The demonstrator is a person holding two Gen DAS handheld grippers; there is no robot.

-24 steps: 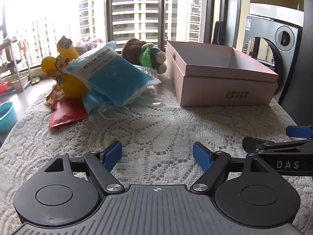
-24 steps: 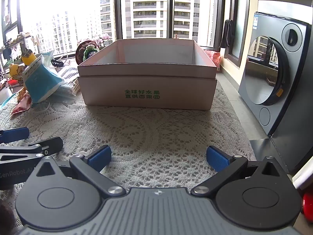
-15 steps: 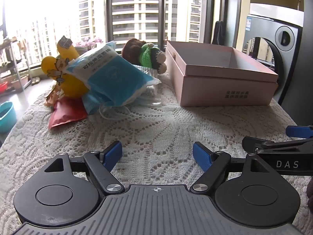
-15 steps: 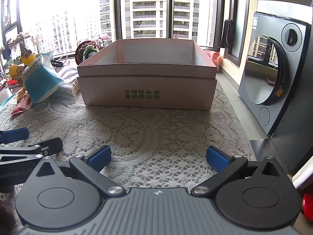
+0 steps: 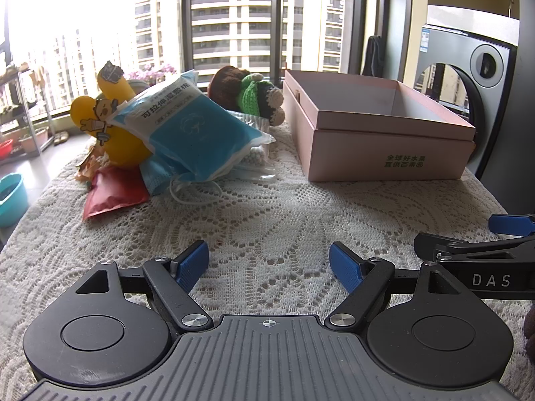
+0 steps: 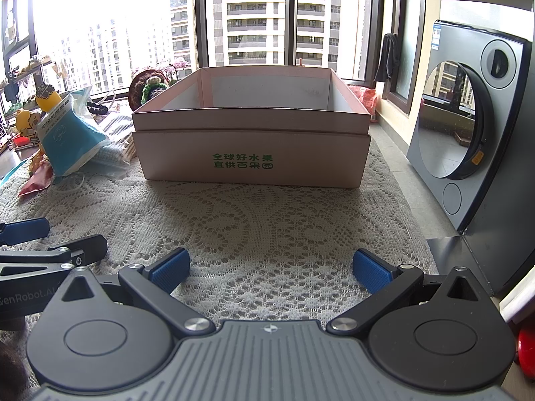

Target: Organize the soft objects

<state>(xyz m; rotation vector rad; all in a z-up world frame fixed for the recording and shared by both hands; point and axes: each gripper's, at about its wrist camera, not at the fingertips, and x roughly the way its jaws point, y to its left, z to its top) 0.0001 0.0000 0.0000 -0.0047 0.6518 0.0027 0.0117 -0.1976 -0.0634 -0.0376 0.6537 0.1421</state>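
A heap of soft things lies at the table's left: a blue-and-white cotton packet (image 5: 187, 123) on top, a yellow plush toy (image 5: 110, 127), a red pouch (image 5: 113, 190), a blue face mask (image 5: 157, 180) and a brown-and-green crocheted doll (image 5: 250, 95). An open pink box (image 5: 378, 133) (image 6: 250, 140) with green print stands to their right, with nothing visible inside. My left gripper (image 5: 269, 262) hovers open over bare lace well short of the heap. My right gripper (image 6: 271, 265) is open in front of the box. Nothing sits between either pair of fingers.
A white lace cloth (image 6: 267, 214) covers the table. A grey washing machine (image 6: 468, 123) stands close on the right past the table edge. A teal basin (image 5: 11, 197) sits on the floor to the left. Windows run behind the table.
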